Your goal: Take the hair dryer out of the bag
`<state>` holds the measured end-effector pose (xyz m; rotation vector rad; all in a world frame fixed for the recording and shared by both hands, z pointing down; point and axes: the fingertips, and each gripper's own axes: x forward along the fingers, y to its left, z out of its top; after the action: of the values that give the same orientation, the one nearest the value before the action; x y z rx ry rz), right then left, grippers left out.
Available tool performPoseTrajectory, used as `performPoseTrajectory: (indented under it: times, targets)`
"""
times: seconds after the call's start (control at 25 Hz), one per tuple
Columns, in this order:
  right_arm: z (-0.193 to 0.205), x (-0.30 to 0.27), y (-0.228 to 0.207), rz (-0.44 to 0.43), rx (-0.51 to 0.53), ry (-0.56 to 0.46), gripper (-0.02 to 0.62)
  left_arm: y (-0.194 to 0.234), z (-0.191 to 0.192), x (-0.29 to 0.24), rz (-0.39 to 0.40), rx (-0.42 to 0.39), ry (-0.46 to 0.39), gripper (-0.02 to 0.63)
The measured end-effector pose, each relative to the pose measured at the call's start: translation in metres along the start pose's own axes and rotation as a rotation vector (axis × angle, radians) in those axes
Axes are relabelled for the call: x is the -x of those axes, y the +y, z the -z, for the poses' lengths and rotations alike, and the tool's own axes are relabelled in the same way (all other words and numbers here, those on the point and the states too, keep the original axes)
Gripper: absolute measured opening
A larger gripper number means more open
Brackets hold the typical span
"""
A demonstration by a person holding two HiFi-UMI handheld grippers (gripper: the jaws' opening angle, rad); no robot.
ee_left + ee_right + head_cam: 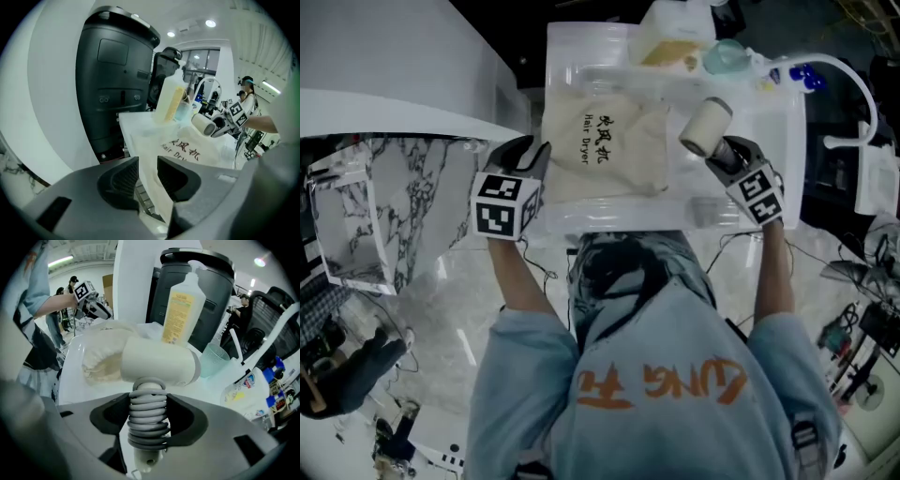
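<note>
Two pairs of tongs are seen in the head view over a white table [783, 131]. A cream cloth bag [605, 141] printed with black lettering is laid flat on it, and its near left edge is met by the left tongs [534, 157]. A stubby off-white plastic hair dryer [705, 127] is held by the right tongs [724, 150], to the right of the bag and clear of it.

In the left gripper view, the left tongs [147, 171] are shown spread, with a fold of the bag [187, 150] standing between the jaws. Whether a pad is brushed by the cloth cannot be settled from this angle, but nothing appears to be pinched.

In the right gripper view, the right tongs [148, 416] are pressed onto the handle of the hair dryer [157, 364], around which a grey cord [147, 427] is coiled. The bag [105, 359] is seen slumped behind, apart from it.

The removal itself is judged to be finished, since the hair dryer is wholly outside the bag. A bare part of the table would be needed next for setting it down, with the grip on the coiled handle kept firm until it is rested. The left tongs would have to be drawn off the fold without the cloth being dragged.
</note>
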<state>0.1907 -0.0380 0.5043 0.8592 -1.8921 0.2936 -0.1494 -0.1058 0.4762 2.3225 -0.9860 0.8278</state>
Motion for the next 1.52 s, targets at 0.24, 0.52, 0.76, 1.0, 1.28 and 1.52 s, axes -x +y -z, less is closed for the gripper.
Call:
performPoseTrajectory:
  times: [0.24, 0.52, 0.76, 1.0, 1.28, 1.52]
  targets:
    - [0.009, 0.003, -0.011, 0.013, -0.106, -0.062, 0.238, -0.043, -0.079, -0.005, -0.02, -0.058, -0.233, 0.107]
    - [0.021, 0.015, -0.036, 0.037, -0.271, -0.153, 0.238, -0.142, -0.141, -0.053, 0.07, -0.032, -0.399, 0.083]
    - [0.03, 0.041, -0.058, 0.059, -0.539, -0.27, 0.238, -0.19, -0.191, -0.068, -0.054, 0.02, -0.565, 0.009]
    - [0.05, 0.053, -0.08, 0.127, -0.704, -0.303, 0.238, -0.225, -0.21, -0.103, -0.154, 0.048, -0.611, 0.003]
    - [0.062, 0.054, -0.095, 0.084, -0.788, -0.337, 0.239, -0.253, -0.178, -0.114, -0.216, 0.056, -0.545, 0.003]
    - [0.065, 0.023, -0.082, -0.003, -0.811, -0.311, 0.239, -0.247, -0.152, -0.108, -0.301, 0.085, -0.503, 0.003]
